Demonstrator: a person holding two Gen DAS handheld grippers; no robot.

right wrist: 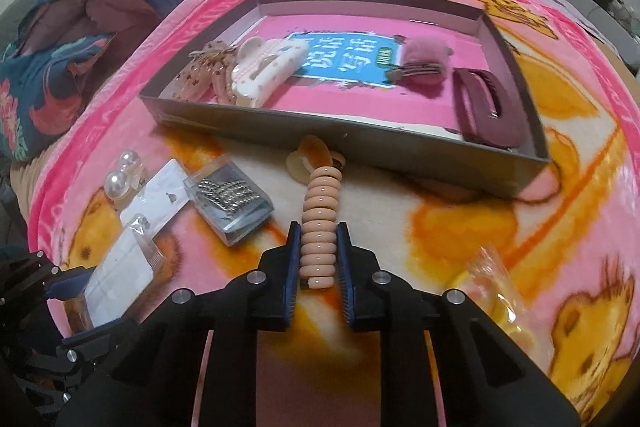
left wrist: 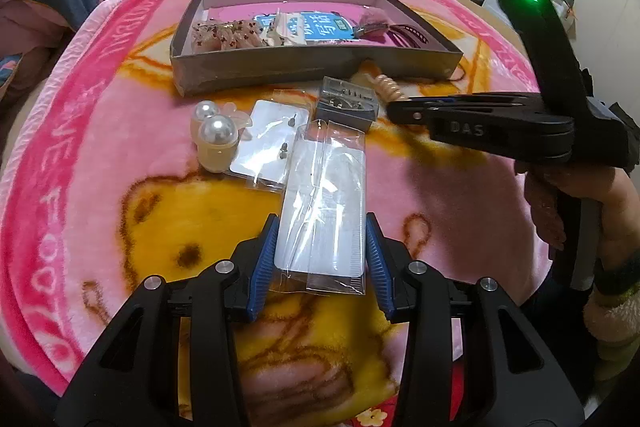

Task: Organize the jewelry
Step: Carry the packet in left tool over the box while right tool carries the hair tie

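Right gripper [right wrist: 318, 255]: clamped on peach spiral hair tie [right wrist: 320, 223], on blanket [right wrist: 420, 227] at tray's [right wrist: 320, 131] 6 o'clock.
Left gripper [left wrist: 322, 259]: pinching clear sleeve [left wrist: 324, 203].
Risk: springy coil squirting free, snagging tray wall.

Blanket [right wrist: 440, 227] right of the coil [right wrist: 320, 227] lies bare; packets [right wrist: 228, 203] crowd its left.

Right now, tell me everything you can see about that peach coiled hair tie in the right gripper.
The coiled hair tie is a glossy peach spiral, plastic by its look, stretched into a straight column of stacked rings. It lies on the pink blanket, running from the right gripper toward the grey tray. The blue pads press its near end from both sides. Its far end meets an amber, translucent piece by the tray wall.
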